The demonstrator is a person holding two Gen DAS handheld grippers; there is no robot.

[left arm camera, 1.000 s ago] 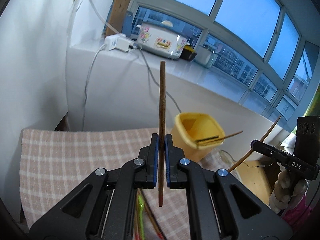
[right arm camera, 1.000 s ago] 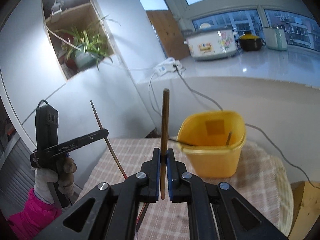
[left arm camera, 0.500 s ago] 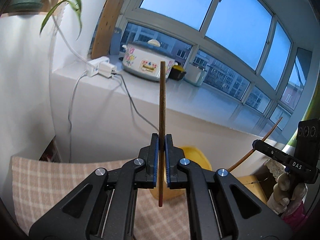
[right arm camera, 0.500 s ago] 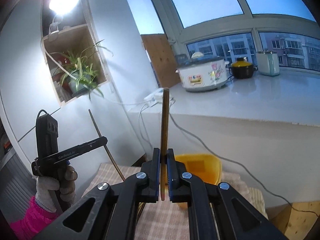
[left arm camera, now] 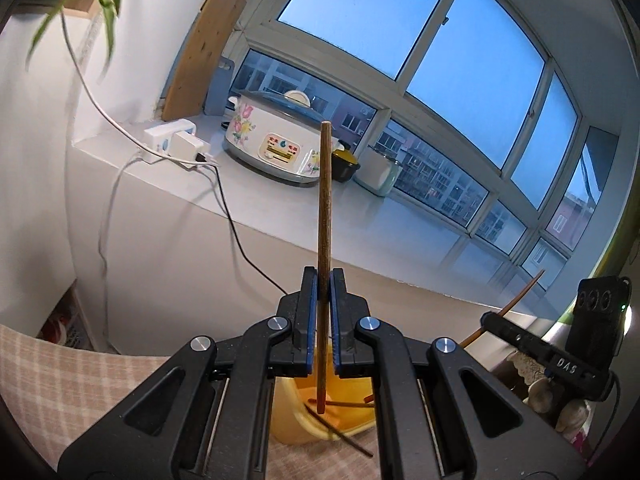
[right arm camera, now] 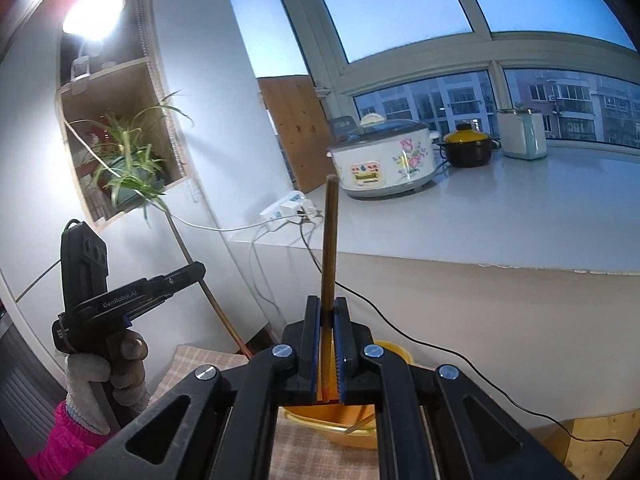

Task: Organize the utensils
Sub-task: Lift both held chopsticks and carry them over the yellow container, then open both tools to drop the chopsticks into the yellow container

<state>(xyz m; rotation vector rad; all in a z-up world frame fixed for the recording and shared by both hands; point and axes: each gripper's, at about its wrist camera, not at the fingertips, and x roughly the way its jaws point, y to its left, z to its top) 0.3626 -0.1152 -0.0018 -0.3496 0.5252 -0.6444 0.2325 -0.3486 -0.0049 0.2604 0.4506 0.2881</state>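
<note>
My left claw (left arm camera: 323, 316) pinches one chopstick (left arm camera: 324, 216) upright, my right claw (right arm camera: 328, 344) another (right arm camera: 329, 248), both above the tub (left arm camera: 296, 420). Some chopsticks already lie inside; these two remain undropped.

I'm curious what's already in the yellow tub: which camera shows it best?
The left wrist view: the yellow tub shows its inside with thin sticks lying across. The right wrist view shows mostly its rim behind the gripper.
</note>
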